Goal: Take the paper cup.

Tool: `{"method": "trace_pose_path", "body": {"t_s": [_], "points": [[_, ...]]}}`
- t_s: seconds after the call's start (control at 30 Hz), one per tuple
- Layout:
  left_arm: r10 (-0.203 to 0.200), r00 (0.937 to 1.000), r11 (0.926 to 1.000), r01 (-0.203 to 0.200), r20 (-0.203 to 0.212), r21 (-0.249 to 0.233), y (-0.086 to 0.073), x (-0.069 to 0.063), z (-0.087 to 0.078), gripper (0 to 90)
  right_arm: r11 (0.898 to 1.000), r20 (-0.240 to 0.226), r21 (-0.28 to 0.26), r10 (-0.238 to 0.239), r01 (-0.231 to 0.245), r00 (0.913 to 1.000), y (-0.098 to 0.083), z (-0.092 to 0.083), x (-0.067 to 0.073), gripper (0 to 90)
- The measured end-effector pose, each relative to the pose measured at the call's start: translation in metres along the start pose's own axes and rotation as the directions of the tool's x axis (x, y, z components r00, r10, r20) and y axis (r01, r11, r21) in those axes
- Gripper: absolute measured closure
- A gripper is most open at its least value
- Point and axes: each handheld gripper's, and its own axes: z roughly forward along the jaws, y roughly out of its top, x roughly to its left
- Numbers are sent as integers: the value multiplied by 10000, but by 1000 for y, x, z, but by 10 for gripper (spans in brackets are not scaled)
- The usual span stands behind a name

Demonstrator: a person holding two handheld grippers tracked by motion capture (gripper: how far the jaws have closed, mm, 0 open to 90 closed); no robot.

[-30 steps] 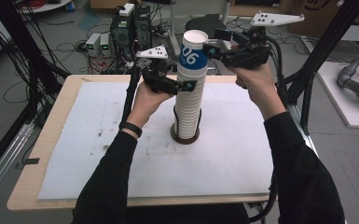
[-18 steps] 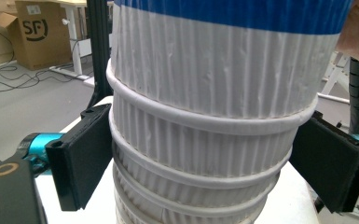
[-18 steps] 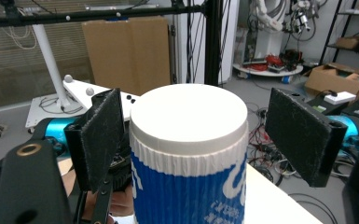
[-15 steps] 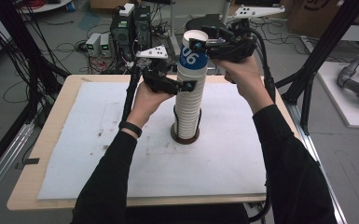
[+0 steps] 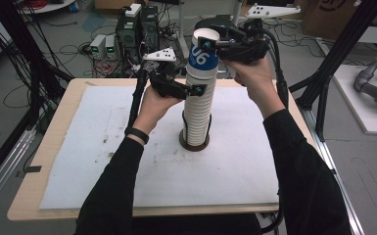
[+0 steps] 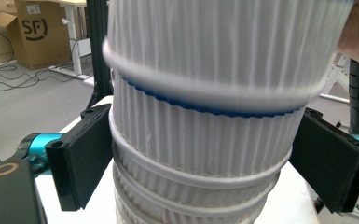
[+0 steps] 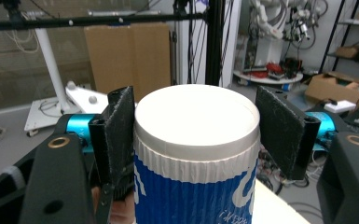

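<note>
On the table [image 5: 103,147], left gripper [image 5: 196,90] jaws pinch the cup stack [image 5: 198,112]; right gripper [image 5: 223,44] jaws have just closed on the top cup [image 5: 201,54]. Lift it straight up, slowly.

A tall stack of white cups [image 5: 197,110] stands upright on a dark round base [image 5: 194,143] on the white mat [image 5: 103,161] covering the table [image 5: 44,142]. The left gripper [image 5: 196,90] clamps the stack partway up. The right gripper [image 5: 214,45], its jaws just closed, grips the blue top cup [image 5: 201,55] at its rim

cup stack [image 5: 198,105] mid-mat (tall) — bare mat [image 5: 93,147] around
</note>
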Motion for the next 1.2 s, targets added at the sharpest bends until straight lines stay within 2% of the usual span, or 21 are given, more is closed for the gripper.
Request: {"method": "trace_pose_path", "body": {"t_s": [0.17, 0.47, 0.63, 0.7, 0.83, 1.0, 1.2], "points": [[-15, 10000, 10000, 15, 9, -18, 0, 0, 0, 114, 9998, 11, -201, -86, 86, 10000, 6, -4, 1, 316], [44, 10000, 10000, -44, 4, 4, 0, 0, 0, 114, 9952, 107, -907, -370, 378, 9993, 21, -14, 9, 316], [43, 10000, 10000, -43, 8, -12, 0, 0, 0, 114, 9850, 268, -1484, -848, 878, 9960, 35, -23, 18, 316], [68, 10000, 10000, -68, 10, 2, 0, 0, 0, 114, 9834, 316, -1542, -921, 959, 9953, 36, -25, 19, 316], [49, 10000, 10000, -49, 22, -23, 0, 0, 1, 114, 9721, 568, -1926, -1249, 1336, 9905, 43, -32, 26, 317], [93, 10000, 10000, -93, 5, 15, 0, 0, 0, 114, 9644, 576, -2177, -1410, 1503, 9883, 48, -40, 30, 317], [128, 9999, 9999, -128, -44, 40, 0, -1, 0, 112, 9639, 498, -2178, -1458, 1532, 9881, 49, -48, 31, 316]]}}
